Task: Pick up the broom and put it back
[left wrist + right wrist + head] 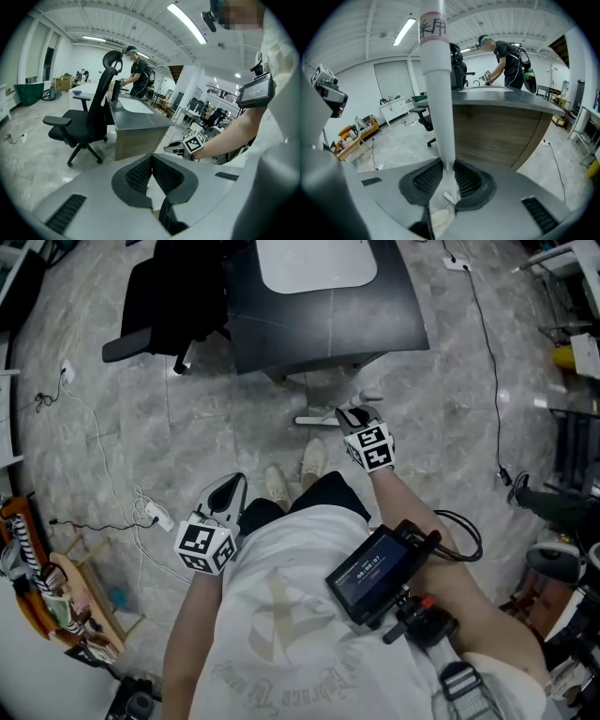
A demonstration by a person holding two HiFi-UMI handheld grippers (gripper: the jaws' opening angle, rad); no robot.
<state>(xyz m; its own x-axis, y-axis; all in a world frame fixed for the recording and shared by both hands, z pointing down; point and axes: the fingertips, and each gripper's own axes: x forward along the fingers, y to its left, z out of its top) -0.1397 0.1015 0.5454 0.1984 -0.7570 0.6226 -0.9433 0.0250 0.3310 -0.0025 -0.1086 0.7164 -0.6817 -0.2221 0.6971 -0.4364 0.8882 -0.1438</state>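
Note:
The broom shows as a white handle (438, 93) that rises upright from between the jaws of my right gripper (445, 161), with a marked label near its top. The pads are shut on it. In the head view this gripper (353, 416) is held out ahead of the person's feet, and a short white piece of the broom (321, 419) shows beside it, just in front of the desk. The broom's head is not visible. My left gripper (151, 158) has its jaws shut with nothing between them and hangs at the person's left side (230, 486).
A dark desk (328, 306) stands straight ahead, with a black office chair (159, 306) to its left. A person (138, 70) leans over the desk's far side. Cables and a power strip (155, 514) lie on the floor at left. Clutter (56, 587) fills the lower left.

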